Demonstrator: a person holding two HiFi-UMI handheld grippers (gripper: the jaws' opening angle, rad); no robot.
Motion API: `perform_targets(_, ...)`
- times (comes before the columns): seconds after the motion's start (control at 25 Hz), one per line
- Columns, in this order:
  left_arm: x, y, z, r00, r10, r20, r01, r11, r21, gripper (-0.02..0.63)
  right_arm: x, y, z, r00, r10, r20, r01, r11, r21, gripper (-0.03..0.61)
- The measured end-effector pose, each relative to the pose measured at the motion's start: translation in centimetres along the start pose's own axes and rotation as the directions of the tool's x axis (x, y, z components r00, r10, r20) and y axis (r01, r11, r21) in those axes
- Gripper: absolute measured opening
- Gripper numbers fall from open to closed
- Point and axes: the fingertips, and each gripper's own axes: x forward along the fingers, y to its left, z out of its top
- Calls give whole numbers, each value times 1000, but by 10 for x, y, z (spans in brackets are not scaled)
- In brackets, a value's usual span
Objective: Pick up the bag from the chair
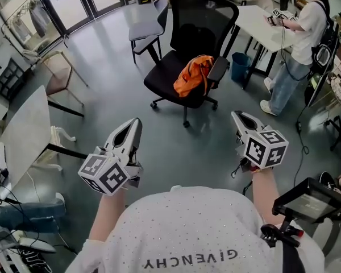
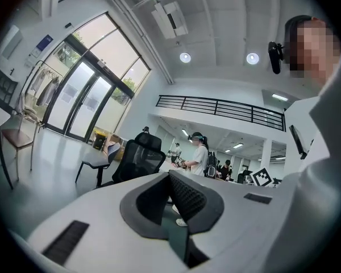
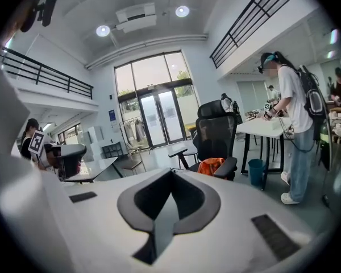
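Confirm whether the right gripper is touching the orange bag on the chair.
Apart. The head view shows bare floor between the right gripper and the orange bag, which lies on the seat of the black chair.

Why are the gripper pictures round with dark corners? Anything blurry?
Both gripper views: wide-angle lenses curve the scene and blacken the corners. Left gripper view: round ceiling lamps glare white. Head view: evenly lit, the orange fabric bag on the black office chair sharp.
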Motion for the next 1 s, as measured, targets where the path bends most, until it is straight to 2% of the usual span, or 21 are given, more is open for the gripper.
perform_targets(0.12,-8,31,9,1000,-24,-15,24,1000,20,2,17,23,0,999,-34,14,33,999,36,3)
perform_targets(0.24,-3,52,12,999,-30,-27,30,1000,10,2,28,33,-5,998,-65,-21,66,998,21,3)
perform_targets(0.36,25,59,2,998,-42,-49,41,999,-12,2,35,9,-14,991,-112,-71,111,994,-8,3)
perform_targets(0.52,54,68,-6,997,-50,-65,49,999,-18,2,46,-20,-22,983,-152,-107,156,987,32,3)
perform_targets(0.72,72,95,5,998,-12,-63,12,1000,8,2,82,-16,-17,991,-100,-92,108,991,82,3)
perform_targets(0.84,99,107,9,999,-4,-48,4,1000,15,2,116,-33,-11,993,-79,-83,86,993,83,3)
perform_targets(1.0,137,123,17,1000,9,-20,-9,1000,-8,2,162,-59,5,998,-40,-58,47,990,129,3)
